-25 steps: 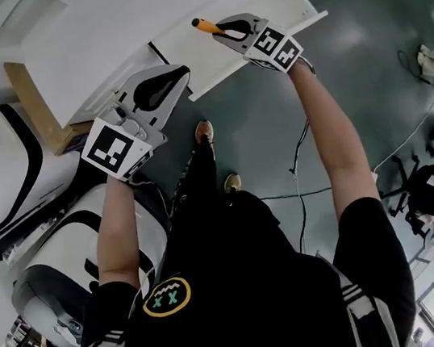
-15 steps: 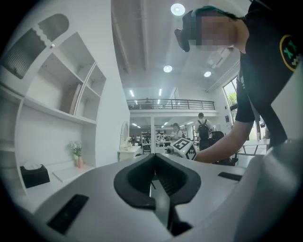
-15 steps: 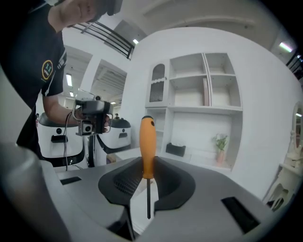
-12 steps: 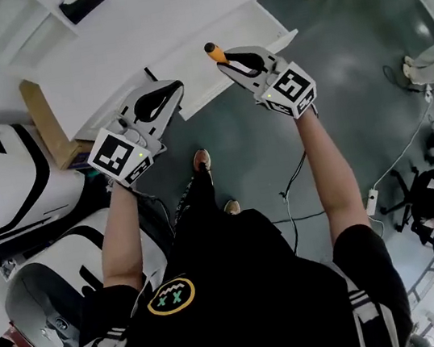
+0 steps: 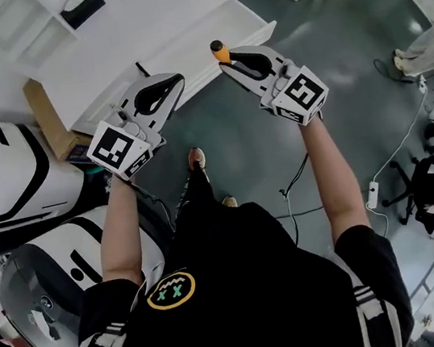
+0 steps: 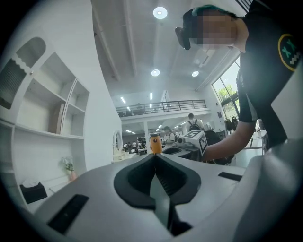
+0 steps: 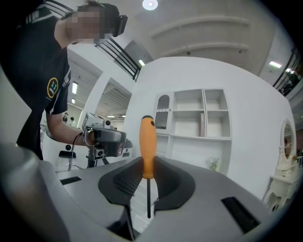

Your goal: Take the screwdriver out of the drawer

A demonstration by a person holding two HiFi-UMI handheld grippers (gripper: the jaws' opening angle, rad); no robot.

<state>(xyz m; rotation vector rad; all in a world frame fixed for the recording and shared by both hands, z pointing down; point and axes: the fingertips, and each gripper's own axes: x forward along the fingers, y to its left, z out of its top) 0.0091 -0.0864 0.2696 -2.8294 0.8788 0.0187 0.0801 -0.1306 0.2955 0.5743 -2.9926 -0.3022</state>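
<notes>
The screwdriver has an orange handle with a black cap on its end and a thin dark shaft. In the right gripper view it stands upright, with the handle above the jaws and the shaft below them. The right gripper has its jaws clamped on the lower part of the handle. In the head view the screwdriver is held in the air, just in front of the open white drawer of the desk. The left gripper is beside it, apart from it, with its jaws together and nothing between them. Behind there is a white shelf unit.
</notes>
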